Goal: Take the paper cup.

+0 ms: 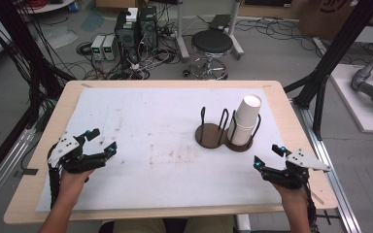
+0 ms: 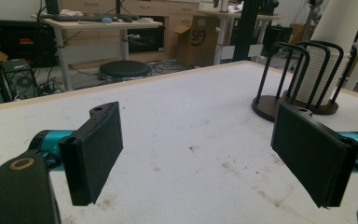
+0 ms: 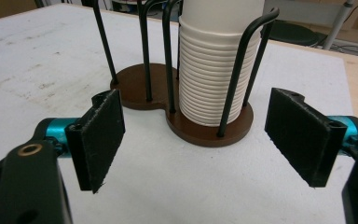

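Just ahead of right gripper (image 3: 196,135): cup stack (image 3: 214,79)

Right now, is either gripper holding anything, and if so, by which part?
Nothing is held. The left gripper and the right gripper both stand open over the table, with the stack of paper cups untouched in its holder.
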Motion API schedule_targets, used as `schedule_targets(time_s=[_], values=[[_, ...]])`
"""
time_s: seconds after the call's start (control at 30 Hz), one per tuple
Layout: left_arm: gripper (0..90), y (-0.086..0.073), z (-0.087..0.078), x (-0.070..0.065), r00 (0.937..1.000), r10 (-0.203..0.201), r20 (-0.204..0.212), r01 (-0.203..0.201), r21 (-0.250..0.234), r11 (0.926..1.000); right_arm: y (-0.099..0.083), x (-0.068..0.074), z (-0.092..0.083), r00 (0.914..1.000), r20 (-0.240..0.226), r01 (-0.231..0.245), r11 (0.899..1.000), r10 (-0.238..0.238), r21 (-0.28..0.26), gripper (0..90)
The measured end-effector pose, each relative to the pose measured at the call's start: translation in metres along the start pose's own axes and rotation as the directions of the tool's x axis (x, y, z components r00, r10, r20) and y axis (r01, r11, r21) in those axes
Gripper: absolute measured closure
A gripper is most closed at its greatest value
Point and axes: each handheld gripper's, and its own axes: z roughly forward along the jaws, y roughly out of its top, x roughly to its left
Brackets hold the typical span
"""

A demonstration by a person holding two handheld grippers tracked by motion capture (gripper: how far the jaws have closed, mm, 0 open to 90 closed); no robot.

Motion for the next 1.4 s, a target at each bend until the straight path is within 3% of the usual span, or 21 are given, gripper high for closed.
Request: schedule_targets(time_s=[0.5, 0.7, 1.0, 1.4], values=[[16.6, 0.000, -0.001, 0.000, 1.0000, -0.002, 0.004, 0.002, -0.008, 1.0000, 0.000, 0.002, -0.002, 1.0000, -0.010, 0.000, 1.000, 0.000, 0.012, 20.2], [16.6, -0.001, -0.006, -0.002, 0.9999, -0.002, 0.012, 0.002, -0.002, 1.0000, 0.010, 0.007, -0.001, 0.9998, -0.017, 0.006, 1.000, -0.006, -0.003, 20.1], [16.5, -0.001, -0.002, -0.002, 0.9999, 0.002, 0.012, -0.002, 0.006, 1.0000, 0.039, 0.002, 0.009, 0.9990, -0.044, 0.008, 1.000, -0.008, -0.008, 20.1], [16.5, -0.003, -0.001, -0.003, 0.9998, -0.006, 0.020, 0.005, 0.009, 0.9999, 0.092, -0.008, 0.023, 0.9977, -0.065, 0.020, 0.999, -0.022, -0.033, 20.1]])
